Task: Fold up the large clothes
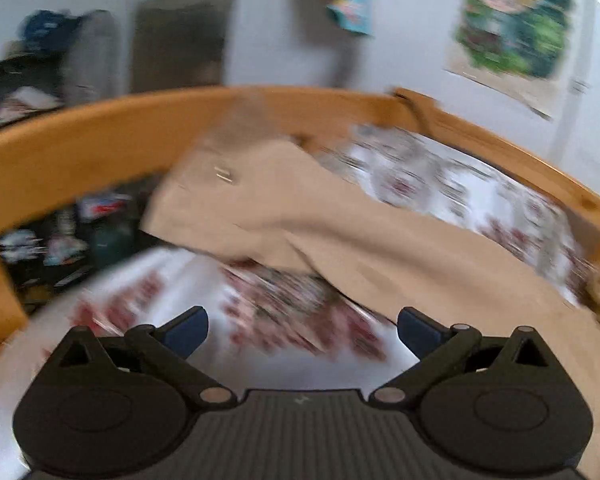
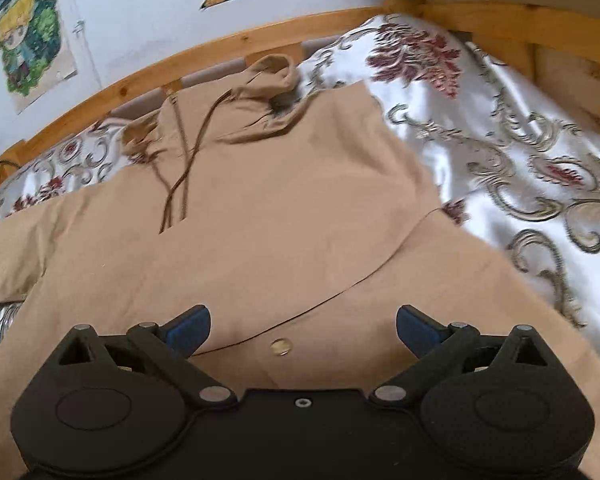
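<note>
A tan hooded garment (image 2: pixel 268 216) lies spread on the bed, hood (image 2: pixel 272 76) and dark drawstrings (image 2: pixel 180 176) toward the far rail, a metal snap button (image 2: pixel 281 347) near its front edge. My right gripper (image 2: pixel 303 330) is open and empty just above the garment's lower part. In the blurred left wrist view the same garment (image 1: pixel 340 232) lies with one sleeve (image 1: pixel 220 200) stretched to the far left. My left gripper (image 1: pixel 302 330) is open and empty over the bedsheet, the garment ahead and to its right.
The bed has a white floral sheet (image 2: pixel 520 168) and a wooden frame rail (image 1: pixel 100 140) around it (image 2: pixel 220 46). Posters hang on the wall (image 2: pixel 28 40). Dark clutter sits beyond the rail at left (image 1: pixel 40 60).
</note>
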